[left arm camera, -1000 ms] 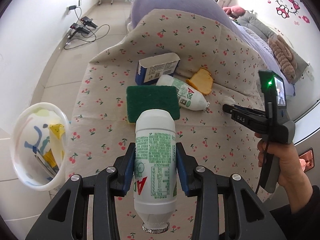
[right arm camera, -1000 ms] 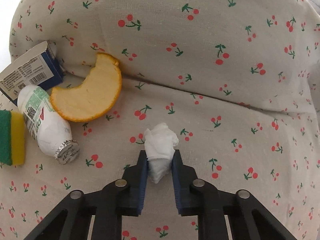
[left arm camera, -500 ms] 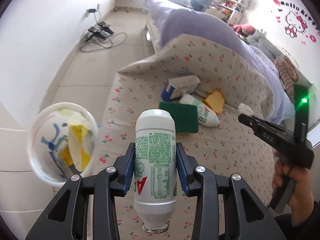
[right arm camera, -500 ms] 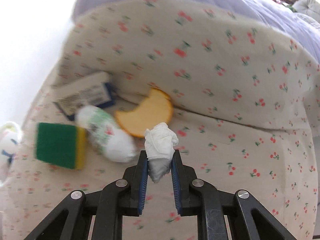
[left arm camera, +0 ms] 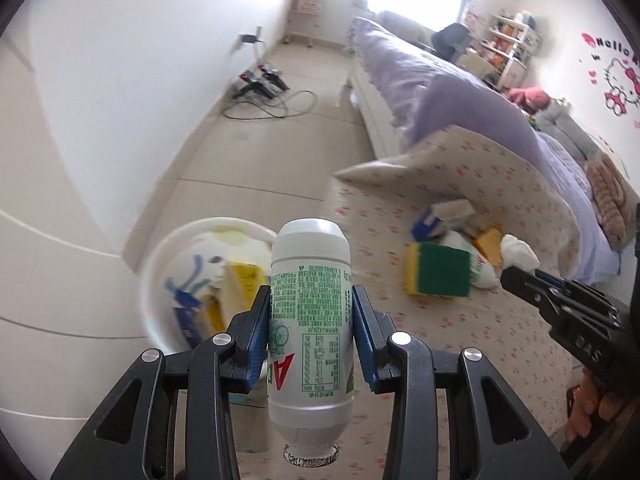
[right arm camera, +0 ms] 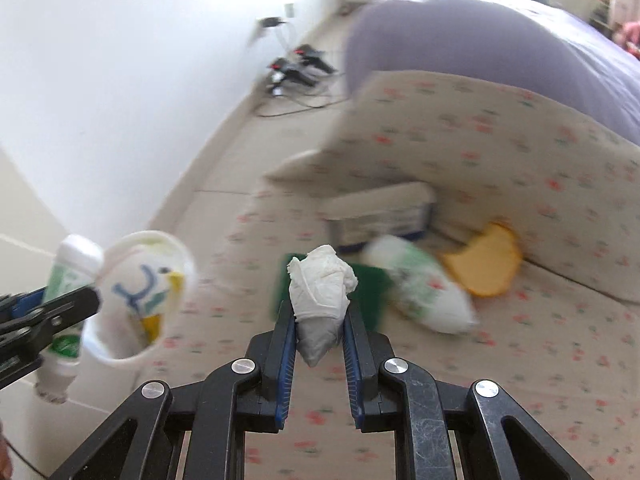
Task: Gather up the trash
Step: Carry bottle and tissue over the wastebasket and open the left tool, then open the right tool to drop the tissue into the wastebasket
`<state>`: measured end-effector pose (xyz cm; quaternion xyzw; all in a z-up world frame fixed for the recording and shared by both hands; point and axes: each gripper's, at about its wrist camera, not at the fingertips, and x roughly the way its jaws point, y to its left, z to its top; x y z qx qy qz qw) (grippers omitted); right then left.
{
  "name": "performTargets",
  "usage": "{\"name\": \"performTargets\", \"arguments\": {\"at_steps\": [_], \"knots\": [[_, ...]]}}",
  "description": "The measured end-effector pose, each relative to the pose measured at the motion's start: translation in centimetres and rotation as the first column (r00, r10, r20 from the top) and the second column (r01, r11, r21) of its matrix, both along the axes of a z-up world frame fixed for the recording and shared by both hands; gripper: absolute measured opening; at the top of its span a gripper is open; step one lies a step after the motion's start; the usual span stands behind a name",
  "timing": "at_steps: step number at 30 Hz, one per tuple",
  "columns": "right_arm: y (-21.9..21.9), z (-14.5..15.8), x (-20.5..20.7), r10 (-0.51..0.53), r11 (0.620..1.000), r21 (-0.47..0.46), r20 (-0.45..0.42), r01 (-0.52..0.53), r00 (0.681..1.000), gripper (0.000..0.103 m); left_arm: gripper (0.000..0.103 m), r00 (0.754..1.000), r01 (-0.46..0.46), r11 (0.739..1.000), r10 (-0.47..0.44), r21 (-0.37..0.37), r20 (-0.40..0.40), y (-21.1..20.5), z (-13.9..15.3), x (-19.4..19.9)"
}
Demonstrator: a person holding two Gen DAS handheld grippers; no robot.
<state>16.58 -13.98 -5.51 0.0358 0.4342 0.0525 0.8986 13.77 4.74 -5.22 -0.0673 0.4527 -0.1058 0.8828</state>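
A bed [left arm camera: 460, 120] with a cherry-print cover [left arm camera: 520, 184] fills the room beside a tiled floor [left arm camera: 248, 148]. On the cover lie a box [right arm camera: 380, 216], a second bottle [right arm camera: 420, 292], a sponge [left arm camera: 438, 270] and a bread slice [right arm camera: 488, 264]. Since a second ago both hands have lifted away toward the white bin [left arm camera: 192, 272]. The left gripper [left arm camera: 311, 320] clamps a bottle [left arm camera: 310, 312]; the right gripper [right arm camera: 320, 344], nearly closed, pinches a tissue [right arm camera: 322, 292].

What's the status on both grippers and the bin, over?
Left gripper shut on bottle. Right gripper shut on tissue wad. White bin beside the bed, already holding trash. Nothing blocking it.
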Motion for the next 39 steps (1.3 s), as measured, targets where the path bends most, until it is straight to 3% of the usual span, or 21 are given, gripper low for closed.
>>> {"name": "performTargets", "arguments": {"at_steps": [8, 12, 16, 19, 21, 34, 36, 37, 38, 39], "knots": [[6.0, -1.0, 1.6, 0.111, 0.993, 0.045, -0.01, -0.11, 0.994, 0.019, 0.04, 0.996, -0.088, 0.996, 0.088, 0.012, 0.025, 4.8, -1.1, 1.1], [8.3, -2.0, 2.5, 0.155, 0.986, 0.068, -0.02, -0.153, 0.988, 0.02, 0.043, 0.993, -0.1, 0.994, 0.102, -0.031, 0.054, 6.3, -2.0, 2.1], [9.9, -3.0, 3.4, 0.185, 0.979, 0.091, -0.03, -0.181, 0.982, 0.02, 0.075, 0.98, -0.197, 0.98, 0.197, -0.008, -0.002, 7.4, -2.9, 2.8], [10.8, -3.6, 4.0, 0.196, 0.975, 0.11, -0.042, -0.191, 0.98, 0.02, 0.087, 0.966, -0.26, 0.963, 0.259, 0.072, 0.015, 8.2, -2.7, 2.3], [11.2, -4.0, 4.4, 0.202, 0.973, 0.124, -0.05, -0.194, 0.978, 0.021, 0.091, 0.96, -0.281, 0.956, 0.281, 0.083, 0.016, 8.9, -2.6, 1.9], [13.1, -6.6, 6.8, 0.208, 0.963, 0.189, -0.084, -0.189, 0.974, 0.023, 0.091, 0.943, -0.329, 0.94, 0.331, 0.087, -0.017, 11.5, -2.8, -0.5], [13.1, -6.8, 7.0, 0.213, 0.958, 0.213, -0.08, -0.192, 0.974, 0.029, 0.094, 0.94, -0.338, 0.936, 0.341, 0.095, -0.013, 11.6, -2.8, -0.7], [13.1, -6.8, 7.2, 0.219, 0.952, 0.233, -0.074, -0.197, 0.973, 0.048, 0.098, 0.938, -0.343, 0.934, 0.346, 0.098, -0.013, 11.7, -2.8, -0.6], [13.0, -6.8, 7.2, 0.215, 0.95, 0.248, -0.069, -0.192, 0.974, 0.075, 0.1, 0.937, -0.346, 0.933, 0.349, 0.099, -0.013, 11.8, -2.7, -0.7], [12.8, -6.6, 7.1, 0.195, 0.951, 0.255, -0.056, -0.175, 0.979, 0.083, 0.101, 0.936, -0.35, 0.931, 0.353, 0.101, -0.012, 11.9, -2.7, -0.8]]}}
